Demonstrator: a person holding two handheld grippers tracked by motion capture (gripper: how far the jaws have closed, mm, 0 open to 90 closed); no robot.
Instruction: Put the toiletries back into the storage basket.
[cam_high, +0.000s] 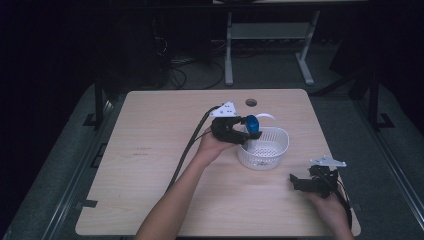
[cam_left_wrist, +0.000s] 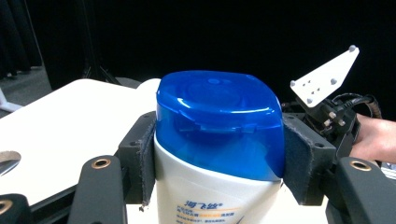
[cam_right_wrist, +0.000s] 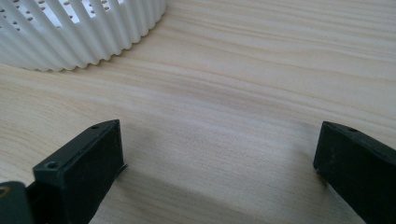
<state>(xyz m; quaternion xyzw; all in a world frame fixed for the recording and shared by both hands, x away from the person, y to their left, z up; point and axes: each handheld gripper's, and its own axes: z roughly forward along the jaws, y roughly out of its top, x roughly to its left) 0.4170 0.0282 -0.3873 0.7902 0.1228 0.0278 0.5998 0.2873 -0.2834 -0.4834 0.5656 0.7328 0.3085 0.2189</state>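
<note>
A white bottle with a blue flip cap (cam_left_wrist: 219, 121) is clamped between the padded jaws of my left gripper (cam_left_wrist: 219, 158). From above, that left gripper (cam_high: 239, 134) holds the bottle (cam_high: 252, 124) over the near-left rim of a white perforated basket (cam_high: 272, 155), cap pointing toward the basket. My right gripper (cam_high: 300, 182) rests low over the table at the front right, jaws spread wide with bare wood between them (cam_right_wrist: 219, 154). The basket's ribbed wall (cam_right_wrist: 79, 32) lies just ahead of it to the left.
The light wooden table (cam_high: 150, 150) has a round cable hole (cam_high: 251, 102) near its far edge. A white strip (cam_high: 265, 116) lies behind the basket. Black cables trail from both grippers. Desk legs and cords stand on the dark floor beyond.
</note>
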